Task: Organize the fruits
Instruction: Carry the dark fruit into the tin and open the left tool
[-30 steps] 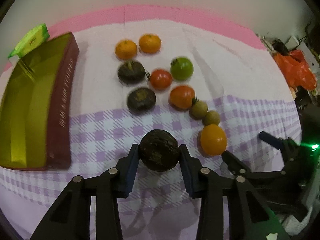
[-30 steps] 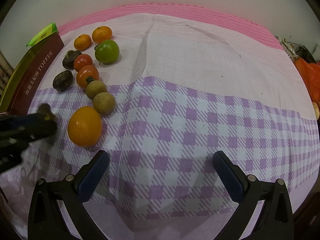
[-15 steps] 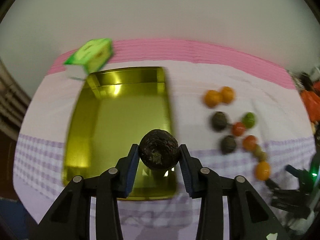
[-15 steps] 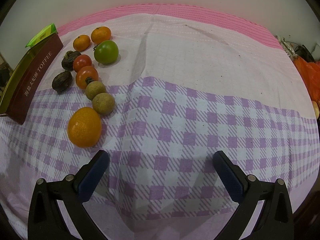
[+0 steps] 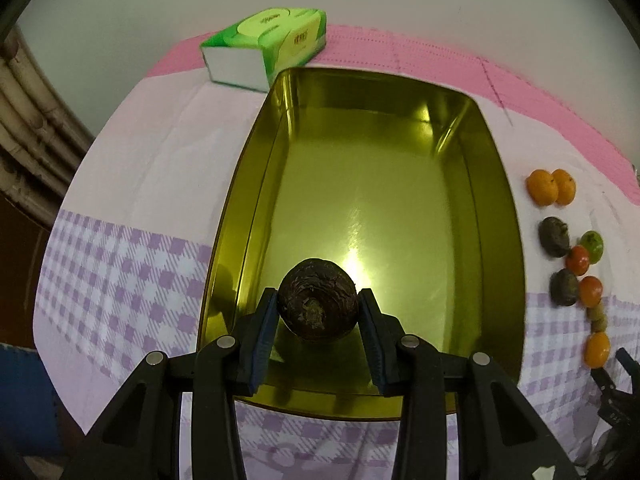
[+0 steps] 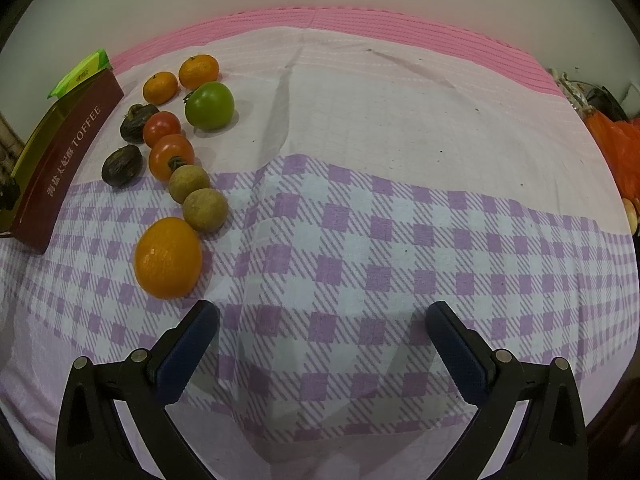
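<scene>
Already the left gripper (image 5: 318,314) pinches the dark, wrinkled round fruit (image 5: 317,305) by its sides above the near end of the gold tin (image 5: 502,208). It looks light, firm and rough-skinned, unlikely to slip. The right gripper (image 6: 322,344) hangs spread, empty.
</scene>
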The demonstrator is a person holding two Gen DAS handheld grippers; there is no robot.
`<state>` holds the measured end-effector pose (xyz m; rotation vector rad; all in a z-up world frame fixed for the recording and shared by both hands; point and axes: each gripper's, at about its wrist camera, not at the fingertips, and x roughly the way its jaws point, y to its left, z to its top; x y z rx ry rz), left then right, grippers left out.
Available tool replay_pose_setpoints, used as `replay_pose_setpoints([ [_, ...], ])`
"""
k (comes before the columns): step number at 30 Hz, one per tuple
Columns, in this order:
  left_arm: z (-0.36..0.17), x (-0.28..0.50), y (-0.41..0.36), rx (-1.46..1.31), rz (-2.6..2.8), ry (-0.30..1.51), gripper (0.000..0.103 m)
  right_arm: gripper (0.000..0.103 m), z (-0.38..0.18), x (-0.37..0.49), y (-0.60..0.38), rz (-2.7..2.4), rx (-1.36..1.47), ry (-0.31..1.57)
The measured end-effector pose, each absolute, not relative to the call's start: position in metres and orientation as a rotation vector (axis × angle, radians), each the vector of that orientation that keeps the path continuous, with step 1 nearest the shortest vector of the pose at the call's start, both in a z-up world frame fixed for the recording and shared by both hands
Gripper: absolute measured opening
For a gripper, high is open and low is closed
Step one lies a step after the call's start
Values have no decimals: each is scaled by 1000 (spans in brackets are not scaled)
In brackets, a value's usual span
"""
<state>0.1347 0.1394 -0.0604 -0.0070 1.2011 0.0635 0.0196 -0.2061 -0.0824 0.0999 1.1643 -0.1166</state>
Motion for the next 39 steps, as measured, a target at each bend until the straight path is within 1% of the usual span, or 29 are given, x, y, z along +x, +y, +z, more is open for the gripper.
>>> replay_pose_setpoints([
  [10, -86, 139, 136, 6, 89, 1259, 36, 103, -83, 20, -206, -117, 99, 1163],
  [24, -94, 136, 137, 0, 102, 1284, 37, 103, -83, 21, -205, -118, 101, 1170],
  [26, -94, 136, 137, -1, 98, 1285, 41, 103, -83, 20, -205, -118, 103, 1171],
  [28, -93, 136, 136, 1, 92, 1278, 52, 103, -83, 21, -206, -118, 104, 1175],
  [29, -91, 135, 135, 2, 91, 1273, 56, 103, -83, 20, -205, -118, 105, 1176],
  [34, -75, 130, 133, -15, 57, 1223, 64, 103, -79, 20, -204, -119, 101, 1178],
  [36, -64, 127, 134, -25, 41, 1192, 66, 103, -71, 17, -201, -121, 83, 1162],
  [39, -49, 120, 136, -36, 34, 1143, 72, 103, -53, 11, -194, -101, 66, 1115],
])
